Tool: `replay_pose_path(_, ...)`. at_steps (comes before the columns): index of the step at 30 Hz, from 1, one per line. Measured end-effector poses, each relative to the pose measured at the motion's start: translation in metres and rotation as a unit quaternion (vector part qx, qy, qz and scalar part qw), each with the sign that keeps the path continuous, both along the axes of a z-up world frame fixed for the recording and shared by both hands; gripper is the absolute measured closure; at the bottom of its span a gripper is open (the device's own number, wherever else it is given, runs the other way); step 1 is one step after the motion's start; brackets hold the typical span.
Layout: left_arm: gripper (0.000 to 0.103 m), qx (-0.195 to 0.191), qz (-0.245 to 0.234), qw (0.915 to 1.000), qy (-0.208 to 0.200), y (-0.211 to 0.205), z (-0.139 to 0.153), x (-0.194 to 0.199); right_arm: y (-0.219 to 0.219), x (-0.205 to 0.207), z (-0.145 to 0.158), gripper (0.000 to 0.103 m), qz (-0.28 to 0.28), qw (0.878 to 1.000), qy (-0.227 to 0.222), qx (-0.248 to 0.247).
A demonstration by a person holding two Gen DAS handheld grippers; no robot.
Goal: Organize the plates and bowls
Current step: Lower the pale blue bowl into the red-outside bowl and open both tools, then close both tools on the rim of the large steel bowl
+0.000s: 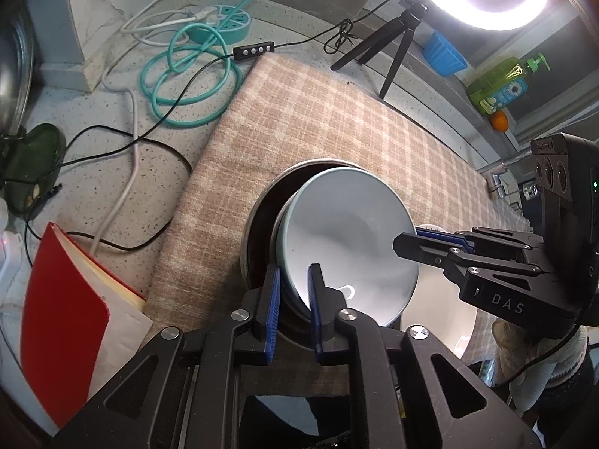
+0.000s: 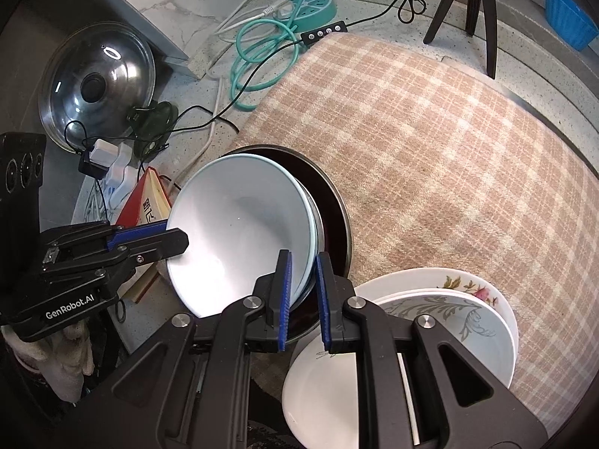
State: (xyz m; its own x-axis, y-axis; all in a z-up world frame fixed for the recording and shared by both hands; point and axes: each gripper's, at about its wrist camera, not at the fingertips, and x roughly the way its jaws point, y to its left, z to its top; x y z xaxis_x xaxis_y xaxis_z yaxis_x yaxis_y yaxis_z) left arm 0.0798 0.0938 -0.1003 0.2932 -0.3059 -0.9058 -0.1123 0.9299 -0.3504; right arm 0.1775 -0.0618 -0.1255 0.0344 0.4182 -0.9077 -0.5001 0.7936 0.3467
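**Two grippers shared one pale bowl over the dark dish**

The pale blue bowl (image 2: 239, 232) sat tilted inside a dark metal-rimmed dish (image 2: 329, 202) on the checked cloth (image 2: 449, 149) that covered the counter (image 1: 112, 172). Each gripper took an opposite side of the rim, probably because a wide, leaning bowl is steadier when carried from two points.

In its own view the left gripper (image 1: 294, 299) had its jaws nearly closed, clamping the rim at about 7 o'clock. The right gripper (image 2: 303, 292) likewise stood nearly closed, pinching the rim at about 4 o'clock in its view.

A stack of white and flowered plates (image 2: 449, 299) lay at 4 o'clock from the bowl, close by; it looked like plates were being kept apart from bowls. A pot lid (image 2: 97, 82) leaned well away at 10 o'clock.
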Motion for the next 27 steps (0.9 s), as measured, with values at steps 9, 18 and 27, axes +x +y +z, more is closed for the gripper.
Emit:
replay_pose_path(9,0.045,0.045,0.004,0.9979,-0.046,0.001,0.022,-0.004,-0.004,-0.009,0.037,0.033,-0.002,0.996,-0.086,0.017)
replay_pose_path(18,0.038,0.044,0.028,0.9965,-0.066,0.012,0.029,-0.007,-0.018,-0.011,0.052,0.020,-0.026,0.993,-0.110,0.037)
replay_pose_path(27,0.039,0.007,0.082,0.9946,-0.064,0.038,0.012,-0.021,-0.056,0.002,0.030,0.020,-0.093,0.991,-0.058,0.080)
